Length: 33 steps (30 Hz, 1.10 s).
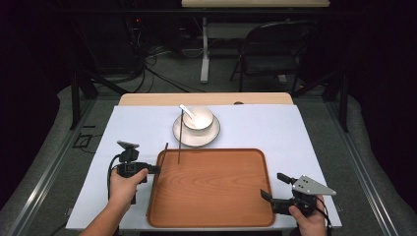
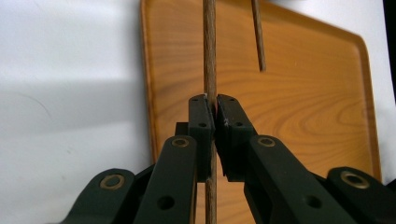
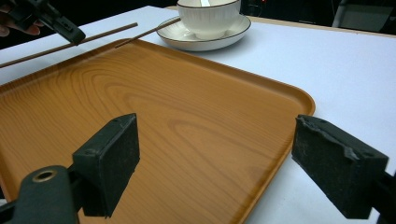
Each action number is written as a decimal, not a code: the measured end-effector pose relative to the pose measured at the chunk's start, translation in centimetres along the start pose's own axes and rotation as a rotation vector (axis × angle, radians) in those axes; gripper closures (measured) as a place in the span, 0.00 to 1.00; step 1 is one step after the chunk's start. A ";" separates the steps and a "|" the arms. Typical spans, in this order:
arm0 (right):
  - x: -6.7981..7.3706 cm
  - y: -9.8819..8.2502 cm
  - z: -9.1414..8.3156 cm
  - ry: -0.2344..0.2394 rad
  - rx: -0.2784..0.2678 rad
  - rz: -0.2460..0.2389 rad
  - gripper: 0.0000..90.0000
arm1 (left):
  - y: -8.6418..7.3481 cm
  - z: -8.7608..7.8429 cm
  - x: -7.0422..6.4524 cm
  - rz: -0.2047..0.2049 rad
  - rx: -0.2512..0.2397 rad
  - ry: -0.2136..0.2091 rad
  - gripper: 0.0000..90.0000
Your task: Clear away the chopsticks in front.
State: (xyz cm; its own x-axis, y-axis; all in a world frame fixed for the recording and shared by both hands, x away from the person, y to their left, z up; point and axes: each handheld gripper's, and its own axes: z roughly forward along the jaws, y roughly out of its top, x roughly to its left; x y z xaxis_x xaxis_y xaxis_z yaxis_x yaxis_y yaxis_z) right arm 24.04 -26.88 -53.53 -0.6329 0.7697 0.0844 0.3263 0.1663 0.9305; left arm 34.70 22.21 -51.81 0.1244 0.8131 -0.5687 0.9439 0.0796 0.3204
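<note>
The left gripper view shows the left gripper [image 2: 214,109] clamped on one chopstick [image 2: 209,51] at the tray's [image 1: 255,162] left edge; the other chopstick [image 1: 180,140] leans from plate [image 1: 183,137] onto tray. Bowl [image 1: 201,120] holds a spoon [image 1: 187,111]. The right gripper [image 1: 274,186] gapes by the tray's right edge

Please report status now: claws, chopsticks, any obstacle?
Left claw shut on one chopstick. Right claw open, idle. Second chopstick resting on tray. No obstacle.
</note>
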 end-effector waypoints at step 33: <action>0.0 0.0 -0.1 0.001 -0.006 -0.001 0.16 | -1.1 4.4 -2.7 0.074 0.084 0.018 0.94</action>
State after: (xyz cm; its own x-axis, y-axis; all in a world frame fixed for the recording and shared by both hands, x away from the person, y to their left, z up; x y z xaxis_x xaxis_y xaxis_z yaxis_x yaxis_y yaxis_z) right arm 23.99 -26.90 -53.52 -0.6339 0.7689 0.0840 0.3217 0.1633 0.9326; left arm 34.65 17.38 -53.95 0.1903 0.8251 -0.5320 0.9548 -0.0295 0.2958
